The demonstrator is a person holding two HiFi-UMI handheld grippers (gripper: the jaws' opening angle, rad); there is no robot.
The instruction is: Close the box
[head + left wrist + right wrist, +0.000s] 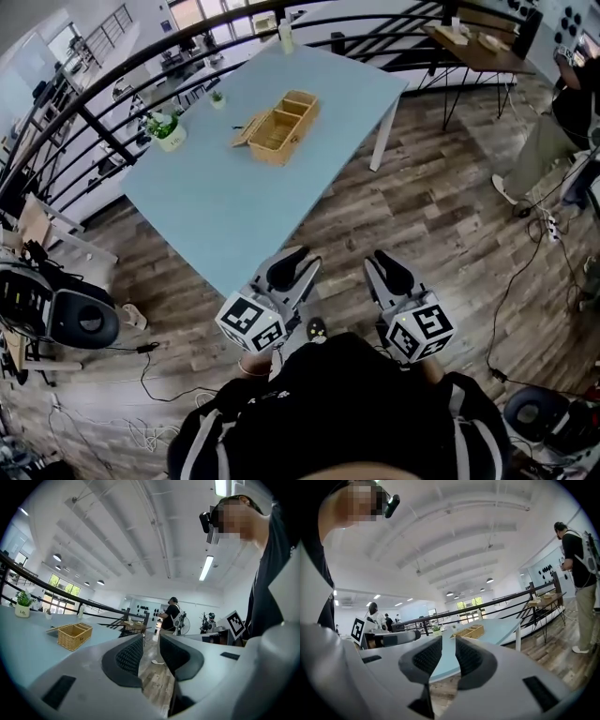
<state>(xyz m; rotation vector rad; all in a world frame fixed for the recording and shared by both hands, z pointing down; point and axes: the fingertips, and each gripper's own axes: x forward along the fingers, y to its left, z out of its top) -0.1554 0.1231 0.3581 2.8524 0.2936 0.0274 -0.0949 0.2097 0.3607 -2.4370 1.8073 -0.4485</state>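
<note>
A wicker box point(277, 127) with inner compartments sits on the far half of the light blue table point(216, 206), its lid point(246, 132) swung open on the left side. It also shows small in the left gripper view as the box point(74, 635) and in the right gripper view as the box point(471, 631). Both grippers are held close to my body, off the table's near corner and well short of the box. My left gripper point(298, 256) point(151, 641) and right gripper point(382, 260) point(449, 644) each show a gap between the pads, with nothing in it.
A potted plant point(167, 131), a smaller plant point(217, 97) and a bottle point(285, 36) stand along the table's far edges. A black railing point(112, 84) runs behind. A wooden table point(473, 47) and a person point(562, 122) are at the right; cables point(525, 272) lie on the wooden floor.
</note>
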